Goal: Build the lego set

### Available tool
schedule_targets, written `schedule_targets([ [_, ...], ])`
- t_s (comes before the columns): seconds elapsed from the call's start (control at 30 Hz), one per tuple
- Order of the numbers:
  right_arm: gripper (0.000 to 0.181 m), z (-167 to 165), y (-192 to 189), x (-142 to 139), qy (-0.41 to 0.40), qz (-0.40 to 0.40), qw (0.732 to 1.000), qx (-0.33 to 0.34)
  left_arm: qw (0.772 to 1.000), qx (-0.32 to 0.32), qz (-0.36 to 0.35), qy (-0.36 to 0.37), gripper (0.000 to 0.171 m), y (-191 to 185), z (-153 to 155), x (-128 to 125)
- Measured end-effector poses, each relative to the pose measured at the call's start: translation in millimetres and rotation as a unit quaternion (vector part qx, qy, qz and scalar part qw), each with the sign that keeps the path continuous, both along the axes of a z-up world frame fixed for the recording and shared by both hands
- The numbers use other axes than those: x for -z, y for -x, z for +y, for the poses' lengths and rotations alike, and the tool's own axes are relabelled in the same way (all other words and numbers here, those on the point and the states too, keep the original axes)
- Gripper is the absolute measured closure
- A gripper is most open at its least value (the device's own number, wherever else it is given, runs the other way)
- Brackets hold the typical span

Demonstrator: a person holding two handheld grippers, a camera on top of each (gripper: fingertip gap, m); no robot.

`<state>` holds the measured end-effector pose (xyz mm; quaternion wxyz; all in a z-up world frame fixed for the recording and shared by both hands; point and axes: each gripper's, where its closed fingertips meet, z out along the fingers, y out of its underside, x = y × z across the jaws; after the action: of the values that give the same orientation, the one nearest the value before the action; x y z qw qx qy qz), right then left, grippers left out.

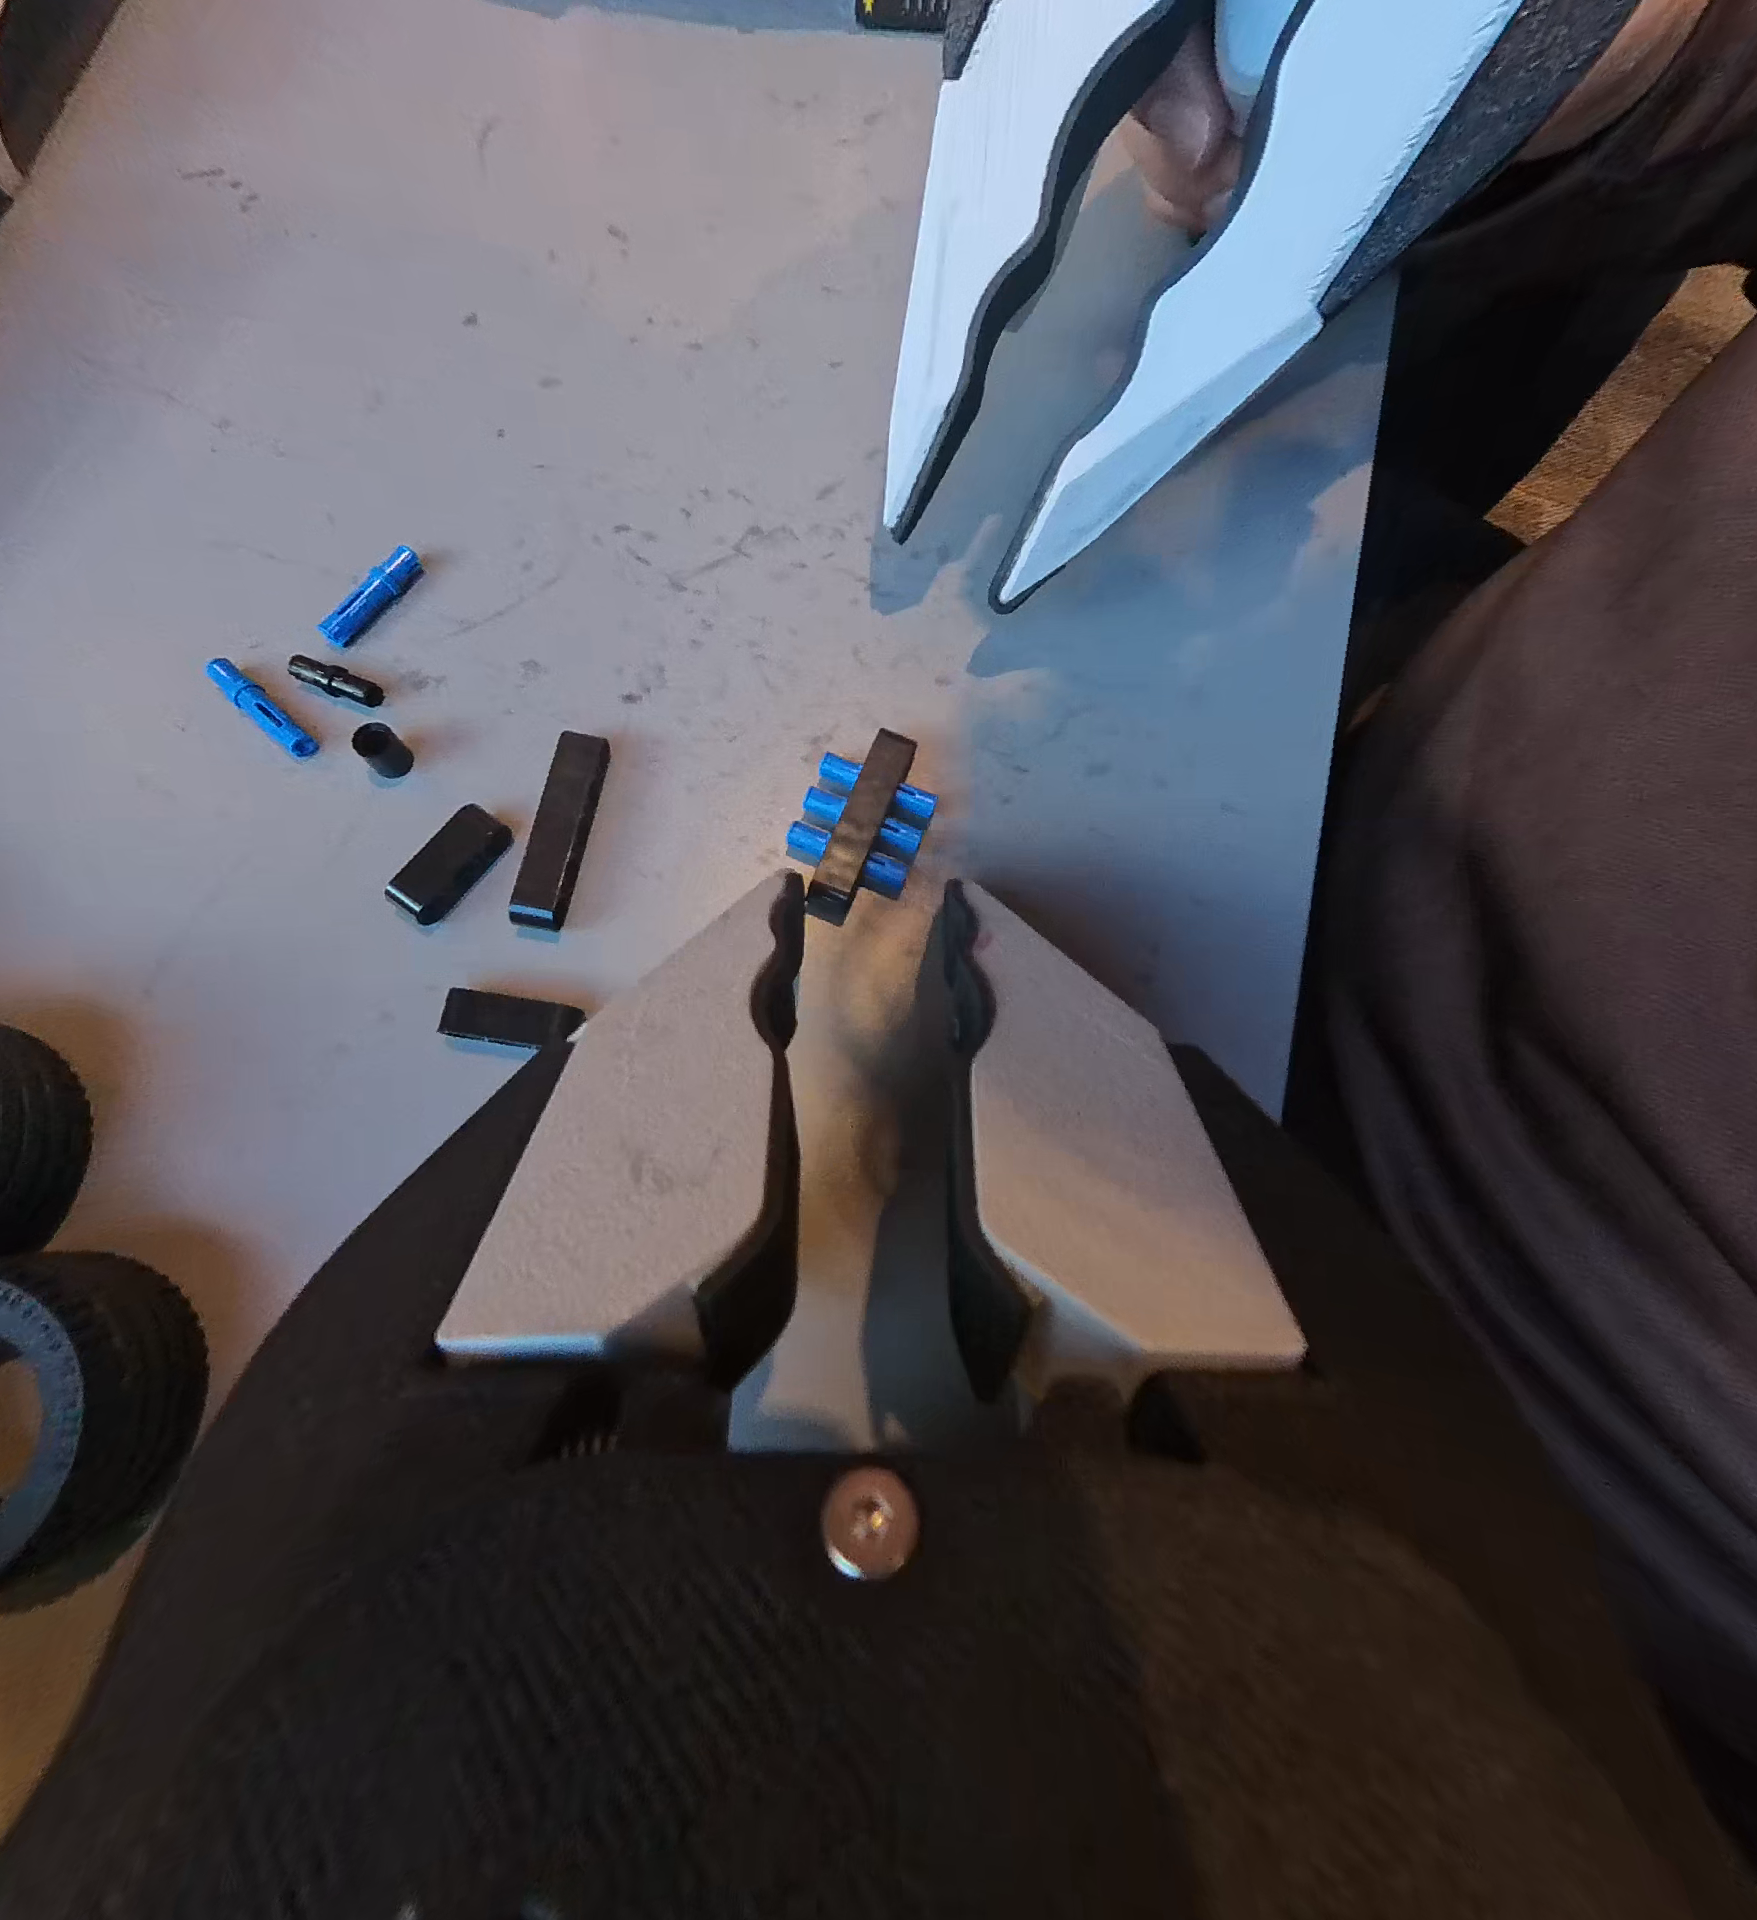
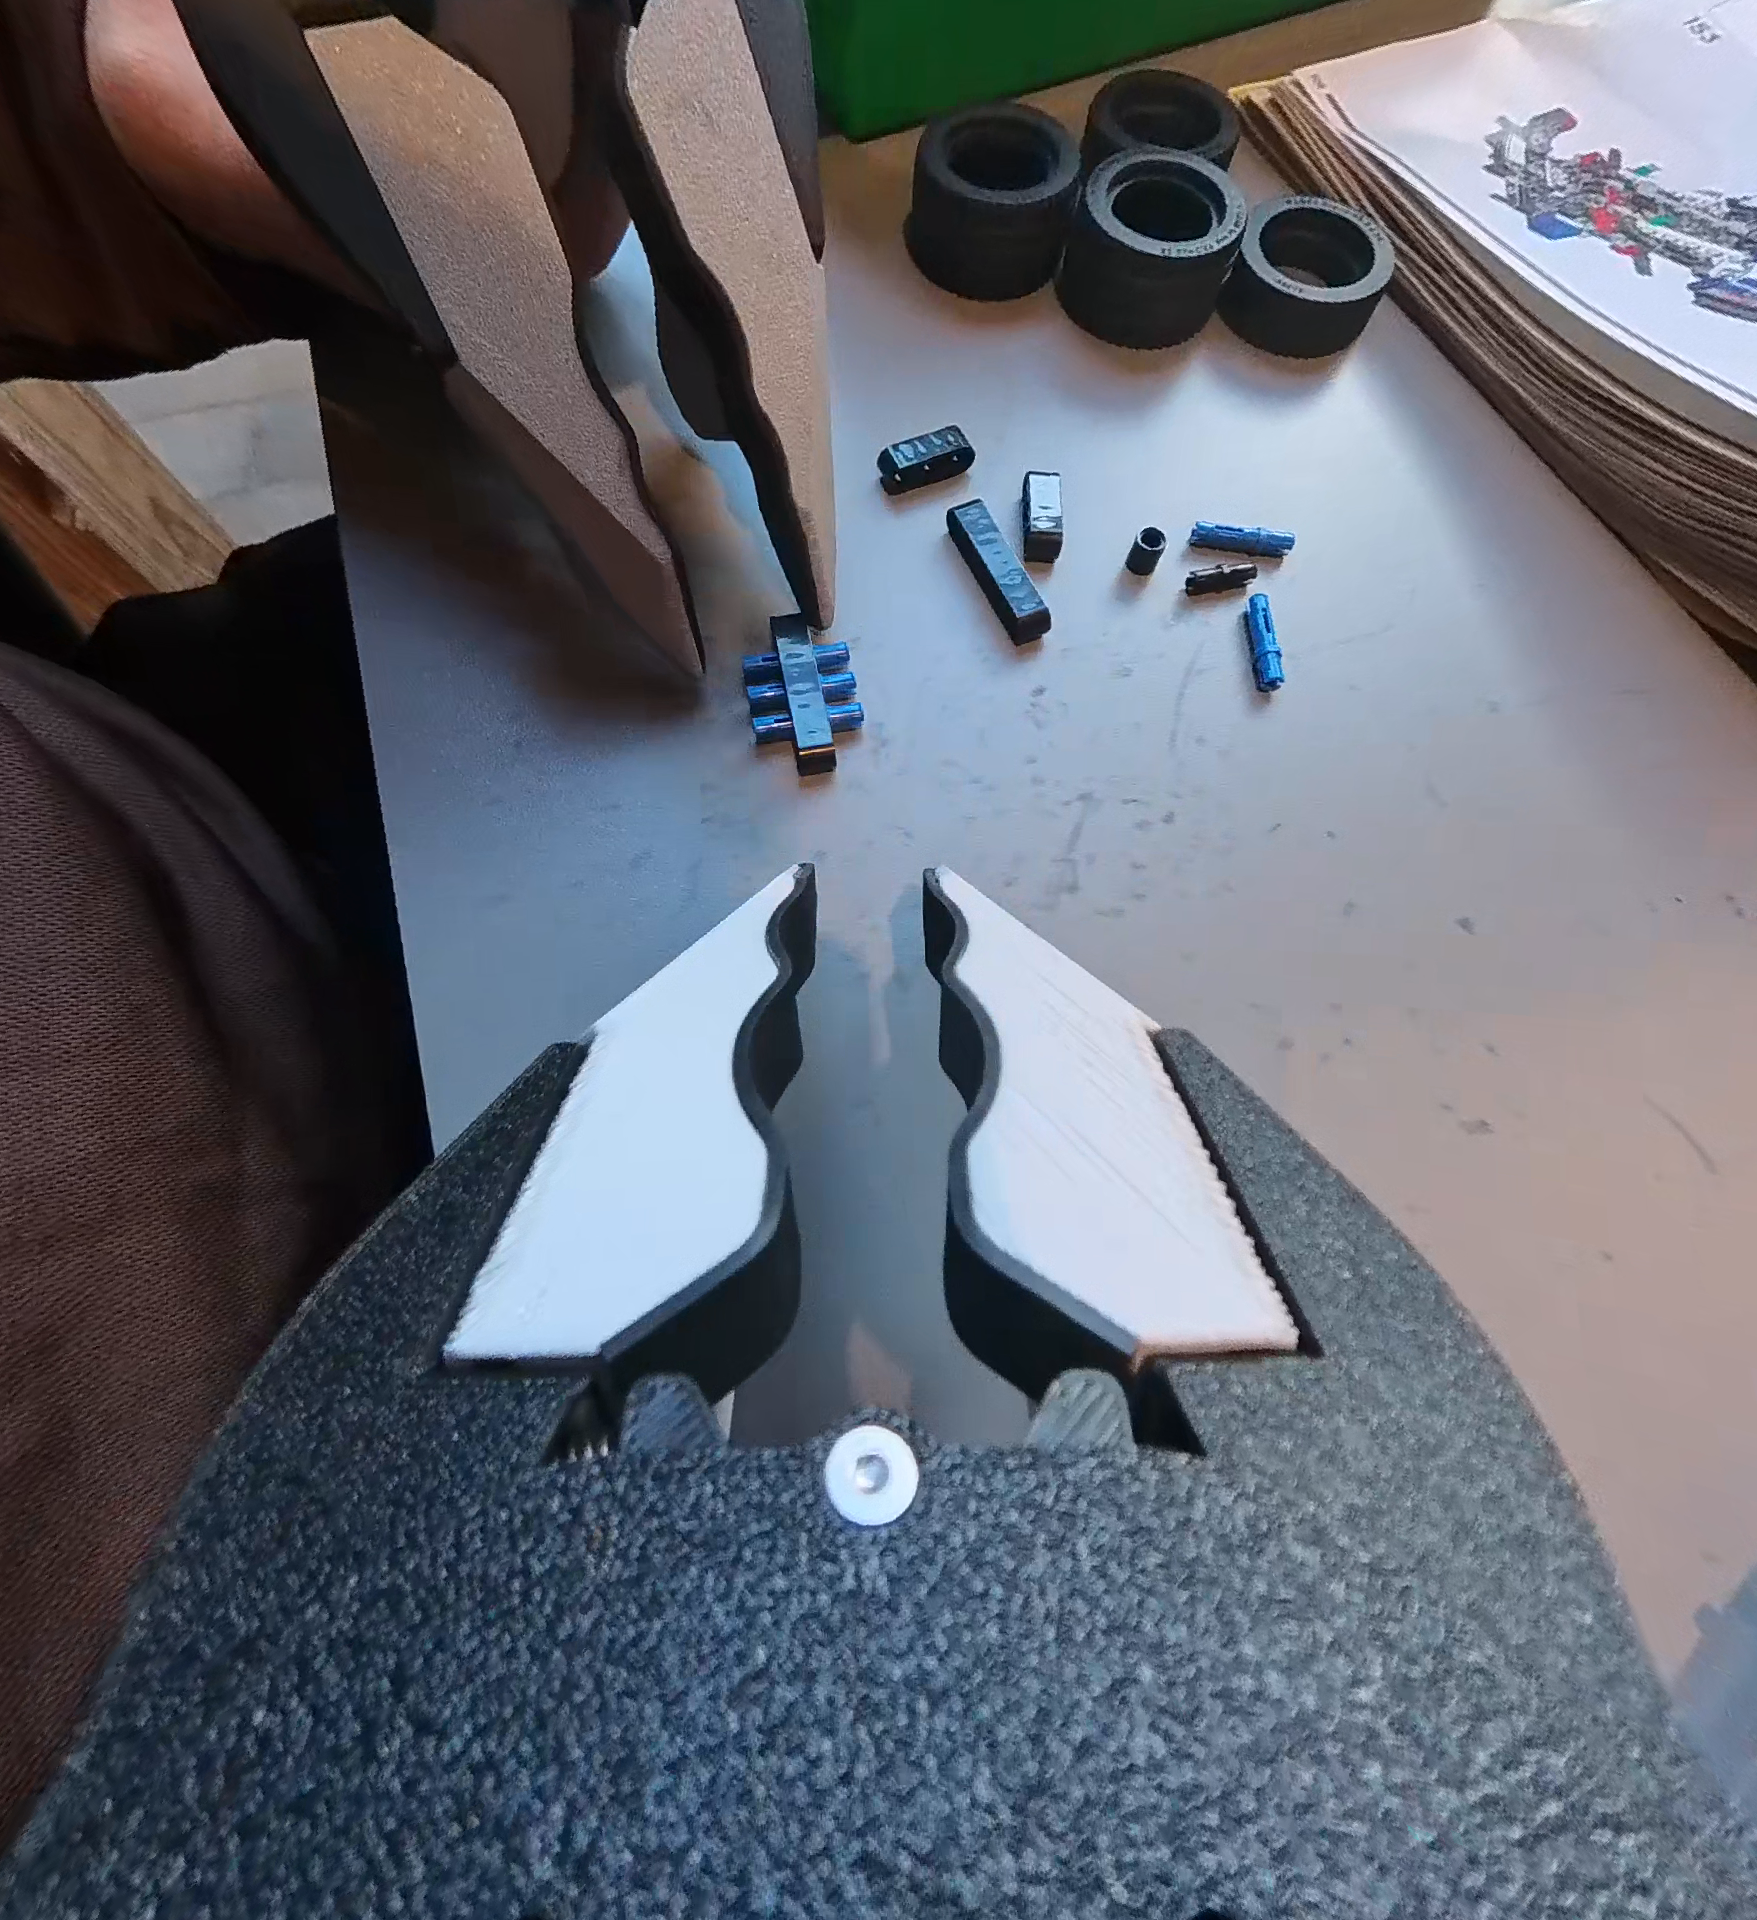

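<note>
A black beam with three blue pins through it [image 1: 858, 826] lies on the grey table near its edge. It also shows in the right wrist view [image 2: 803, 696]. My left gripper [image 1: 872, 894] is open, its tips at the beam's near end, not closed on it. It shows from the right wrist view [image 2: 754, 649] standing over that end. My right gripper [image 2: 866, 878] is open and empty, a short way from the beam's other end. It shows from the left wrist view [image 1: 957, 566] beyond the beam.
Loose parts lie beside the beam: a long black beam [image 1: 559, 826], two short black beams [image 1: 448, 862] [image 1: 508, 1018], two blue pins [image 1: 372, 592] [image 1: 261, 709], a black pin [image 1: 334, 681], a black bush [image 1: 382, 750]. Several tyres [image 2: 1154, 244], an instruction booklet [image 2: 1632, 208], a green box [image 2: 957, 52]. My hands' fingertips stand some 7 cm from each other.
</note>
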<state>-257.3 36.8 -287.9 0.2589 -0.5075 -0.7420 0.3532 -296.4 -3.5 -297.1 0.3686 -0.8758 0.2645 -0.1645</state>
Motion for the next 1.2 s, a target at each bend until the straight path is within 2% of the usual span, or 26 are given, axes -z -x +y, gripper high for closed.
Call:
schedule_targets([
  [0.57, 0.161, 0.9, 0.6, -0.5, 0.016, -0.003, 1.000, 0.003, 1.000, 0.009, 0.003, -0.007, 0.151, -2.5, -1.4, -1.1],
  [0.87, 0.161, 3.1, 1.6, -8.3, 0.059, 0.007, 0.998, 0.007, 1.000, -0.004, 0.007, -0.015, 0.156, 1.0, 2.6, -2.5],
  [1.2, 0.164, 18.8, 10.6, -40.1, 0.108, 0.100, 0.989, 0.031, 1.000, -0.025, 0.010, -0.014, 0.160, 9.5, 12.8, -1.8],
])
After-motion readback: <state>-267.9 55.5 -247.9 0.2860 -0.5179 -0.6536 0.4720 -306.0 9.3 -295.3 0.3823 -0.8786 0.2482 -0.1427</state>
